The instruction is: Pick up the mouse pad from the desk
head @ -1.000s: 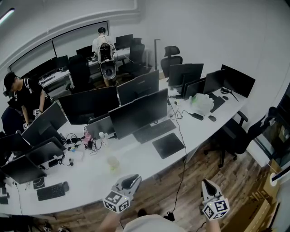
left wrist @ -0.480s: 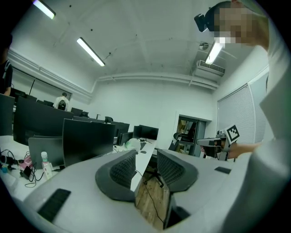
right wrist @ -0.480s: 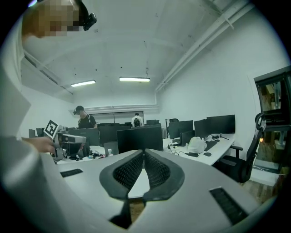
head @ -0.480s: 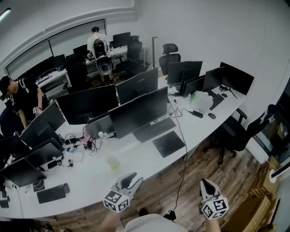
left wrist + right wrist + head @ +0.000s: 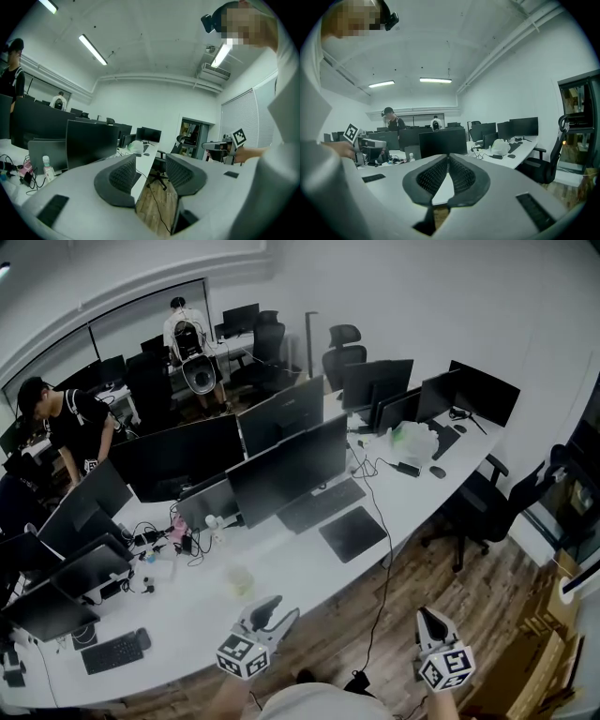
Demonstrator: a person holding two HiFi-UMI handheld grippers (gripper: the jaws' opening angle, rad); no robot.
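Note:
The mouse pad (image 5: pixel 353 532), a dark rectangle, lies flat on the white desk (image 5: pixel 281 568) just right of the keyboard (image 5: pixel 322 505), near the desk's front edge. My left gripper (image 5: pixel 277 613) hangs over the floor in front of the desk, short of and left of the pad. Its jaws are opening, and nothing is between them in the left gripper view (image 5: pixel 150 171). My right gripper (image 5: pixel 428 621) is held over the wooden floor, right of the pad and well short of it. Its jaw tips meet (image 5: pixel 449 161) and it holds nothing.
Dark monitors (image 5: pixel 286 472) stand in a row behind the pad. A pale cup (image 5: pixel 238 579) sits on the desk near the left gripper. A black cable (image 5: pixel 380 587) hangs off the desk edge to the floor. An office chair (image 5: pixel 487 507) stands at the right. People (image 5: pixel 70 423) work at the desks further back.
The left gripper's jaws have spread from nearly shut to apart. Both grippers have edged slightly toward the desk. The right gripper stays shut.

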